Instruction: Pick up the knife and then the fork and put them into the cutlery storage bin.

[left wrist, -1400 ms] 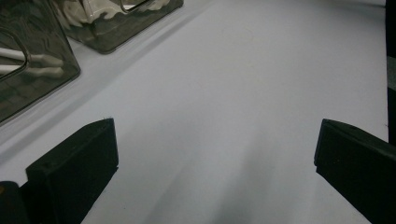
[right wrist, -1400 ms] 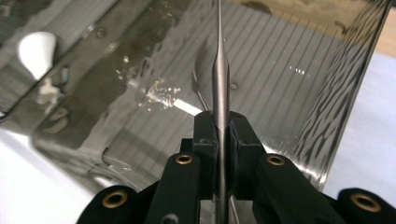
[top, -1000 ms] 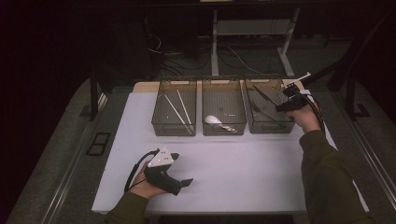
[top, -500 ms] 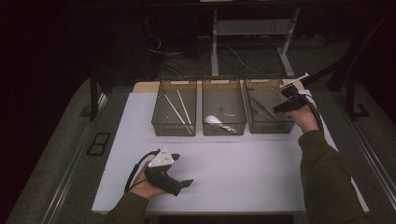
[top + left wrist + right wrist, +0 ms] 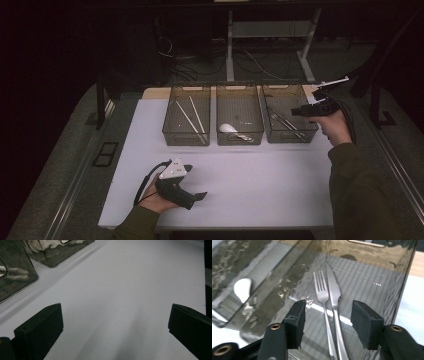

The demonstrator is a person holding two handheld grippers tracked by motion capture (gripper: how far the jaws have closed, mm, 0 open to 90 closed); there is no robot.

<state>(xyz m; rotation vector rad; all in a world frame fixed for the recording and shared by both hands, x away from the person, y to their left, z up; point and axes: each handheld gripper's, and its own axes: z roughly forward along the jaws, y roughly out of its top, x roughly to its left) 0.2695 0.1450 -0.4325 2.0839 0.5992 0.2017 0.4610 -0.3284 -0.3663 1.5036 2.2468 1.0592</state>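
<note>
Between the two black pads of the right gripper (image 5: 327, 323), seen in the right gripper view, nothing is pinched: the jaws stand apart and have just been opening, with the silver metal fork (image 5: 323, 307) and silver metal knife (image 5: 334, 305) lying below the gap on the floor of the right-hand clear smoky plastic bin (image 5: 372, 277). Neither pad touches the cutlery. Fork and knife lie side by side, just touching along their handles, long axes parallel; the tines and the blade tip point toward twelve o'clock in that view, the handles running down toward six o'clock and passing under the jaws.

From the high view, the right gripper (image 5: 305, 111) hangs over the three o'clock side of that bin (image 5: 289, 134), at roughly two o'clock on the white tabletop (image 5: 260, 185). There the cutlery lies diagonally, from about ten o'clock to four o'clock across the bin floor.

Next toward nine o'clock, the middle clear bin (image 5: 239, 135) holds a white spoon (image 5: 231, 129), and the left clear bin (image 5: 186, 136) holds pale chopsticks (image 5: 191, 117).

At about seven o'clock on the table, the left gripper (image 5: 197, 197) rests in the hand; its jaws are spread wide over bare tabletop, holding nothing.
</note>
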